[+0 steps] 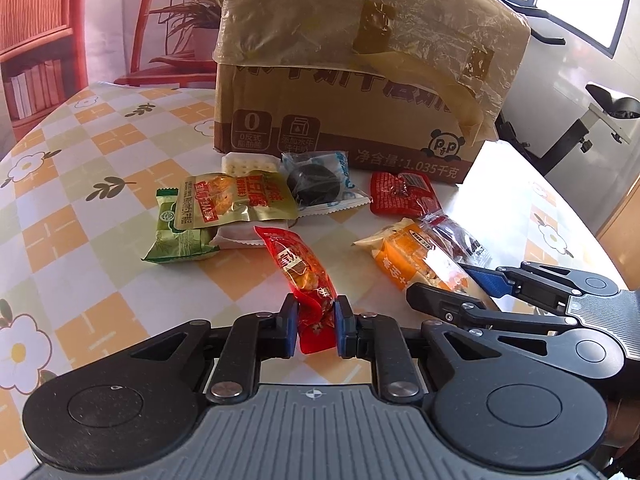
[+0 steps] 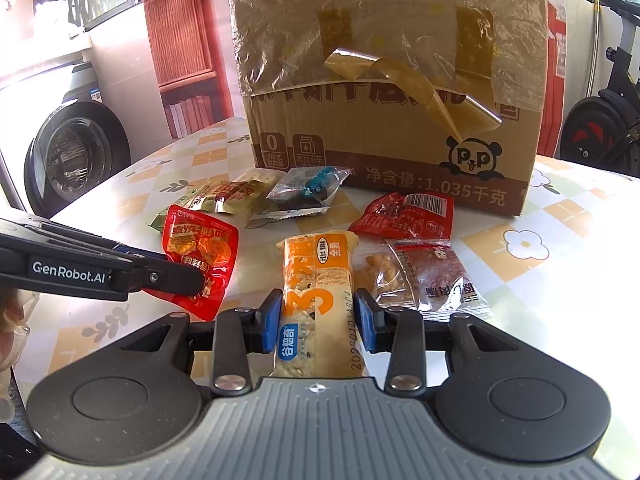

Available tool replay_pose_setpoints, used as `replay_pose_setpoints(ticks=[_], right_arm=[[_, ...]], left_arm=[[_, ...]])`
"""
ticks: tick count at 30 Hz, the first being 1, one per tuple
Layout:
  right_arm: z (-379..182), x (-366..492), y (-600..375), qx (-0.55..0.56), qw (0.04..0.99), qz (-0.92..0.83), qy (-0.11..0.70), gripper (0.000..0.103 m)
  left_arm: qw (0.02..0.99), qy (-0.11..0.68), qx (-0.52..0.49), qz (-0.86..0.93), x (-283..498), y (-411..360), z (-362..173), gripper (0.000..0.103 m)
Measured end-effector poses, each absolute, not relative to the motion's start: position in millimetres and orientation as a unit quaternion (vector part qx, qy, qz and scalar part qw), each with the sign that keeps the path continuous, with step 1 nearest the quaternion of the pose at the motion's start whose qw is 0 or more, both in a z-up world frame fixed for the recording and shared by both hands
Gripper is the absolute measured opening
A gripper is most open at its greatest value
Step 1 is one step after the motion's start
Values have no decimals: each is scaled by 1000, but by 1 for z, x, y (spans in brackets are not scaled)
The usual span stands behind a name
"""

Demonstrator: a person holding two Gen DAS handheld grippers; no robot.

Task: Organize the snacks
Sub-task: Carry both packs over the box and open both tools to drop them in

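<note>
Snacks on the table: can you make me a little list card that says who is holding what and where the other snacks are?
left gripper: shut on red snack packet
right gripper: shut on orange cereal bar
cardboard box: standing at the back of the table, taped, flaps closed
loose snacks: green packet, yellow packet, dark cookie pack, flat red packet, clear jerky packet
table: checked flower-print cloth
</note>
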State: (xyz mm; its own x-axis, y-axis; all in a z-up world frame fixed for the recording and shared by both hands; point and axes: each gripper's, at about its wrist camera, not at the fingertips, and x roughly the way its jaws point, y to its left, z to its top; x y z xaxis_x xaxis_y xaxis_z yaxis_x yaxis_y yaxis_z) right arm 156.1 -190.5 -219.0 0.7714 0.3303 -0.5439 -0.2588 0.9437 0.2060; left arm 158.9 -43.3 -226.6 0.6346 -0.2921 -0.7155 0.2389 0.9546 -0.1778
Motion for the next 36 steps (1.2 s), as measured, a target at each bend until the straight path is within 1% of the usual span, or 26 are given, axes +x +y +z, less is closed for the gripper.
replay_pose_setpoints(ticks=[8, 16, 26, 30, 36], right_arm=[[-217, 154, -191, 64, 938, 166, 298, 39], [-199, 147, -202, 83, 947, 156, 270, 39], [-145, 153, -211, 99, 963, 154, 200, 39], [-116, 160, -216, 95, 970, 151, 163, 39], [-60, 184, -229, 90, 979, 147, 106, 39]], left_arm=[[909, 386, -29, -155, 154, -44, -219, 19], [927, 338, -21, -158, 151, -42, -192, 19], [950, 264, -48, -161, 168, -28, -127, 19], [956, 232, -66, -166, 179, -23, -96, 19], [968, 175, -50, -171, 202, -36, -46, 19]])
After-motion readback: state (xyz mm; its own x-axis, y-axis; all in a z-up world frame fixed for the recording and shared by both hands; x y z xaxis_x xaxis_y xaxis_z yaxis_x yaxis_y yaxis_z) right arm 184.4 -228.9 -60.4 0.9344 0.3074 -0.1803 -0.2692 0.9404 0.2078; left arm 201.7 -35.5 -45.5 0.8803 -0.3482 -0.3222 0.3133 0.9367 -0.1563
